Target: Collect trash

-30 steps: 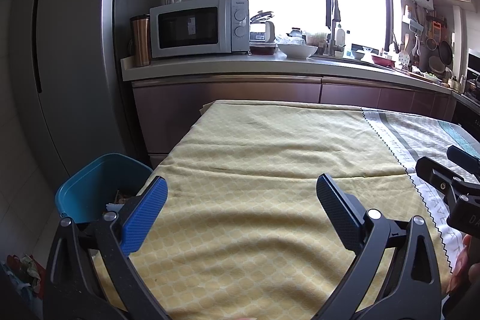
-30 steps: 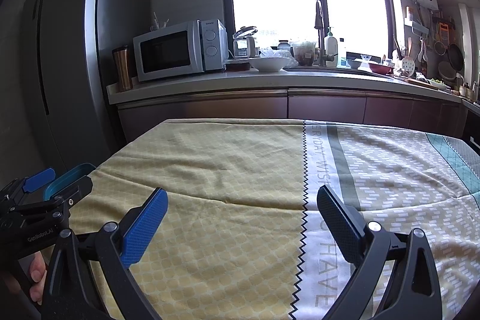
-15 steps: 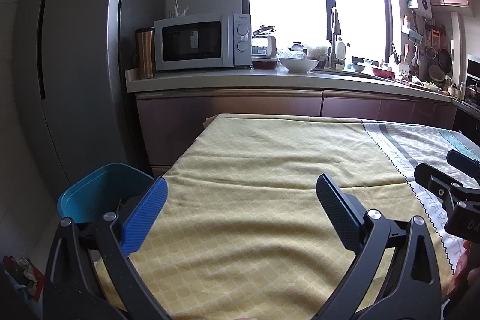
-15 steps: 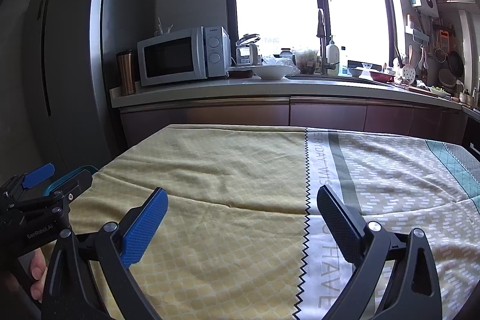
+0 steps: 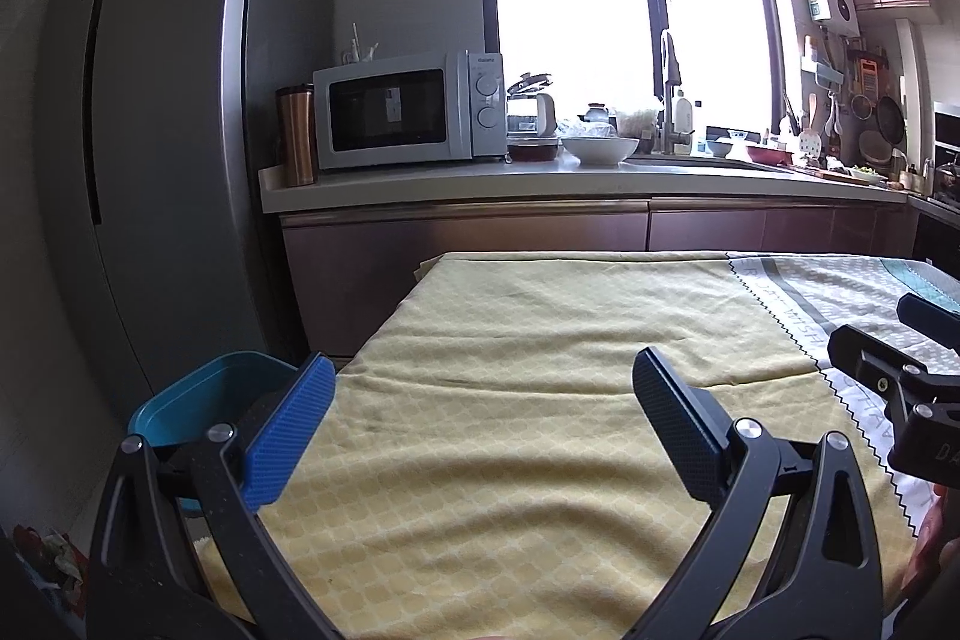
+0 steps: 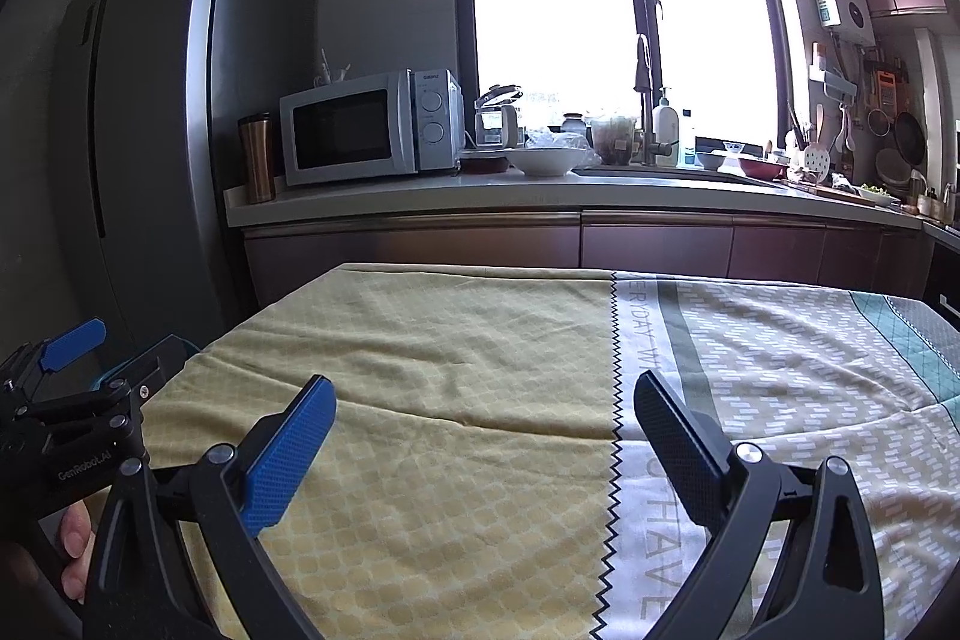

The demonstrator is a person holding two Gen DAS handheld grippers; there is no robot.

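- Low at 8 o'clock in the left wrist view, a teal bin [image 5: 207, 403] stands on the floor just beside the table's left edge; its contents are hidden behind the blue finger.
- Crumpled scraps [image 5: 51, 559] lie on the floor near the bin, at the frame's far lower left; too blurred to identify.
- Left gripper [image 5: 483, 397]: fingers spread wide, nothing between them, held above the cloth.
- Right gripper [image 6: 483, 409]: fingers likewise spread wide and empty, above the cloth's zigzag seam.
- Tablecloth [image 6: 432, 340] covers the table: yellow lattice print on the left part, grey-white panel with lettering toward 3 o'clock, soft creases across the middle.
- Beyond the table at 12 o'clock, a counter [image 6: 540, 190] carries a white microwave [image 6: 366, 130], a copper tumbler [image 6: 257, 157], a white bowl [image 6: 546, 160] and a sink tap.
- Tall grey fridge [image 5: 150, 160] fills 9 to 11 o'clock; a bright window [image 5: 618, 10] sits above the counter; utensils hang on the wall at 2 o'clock.
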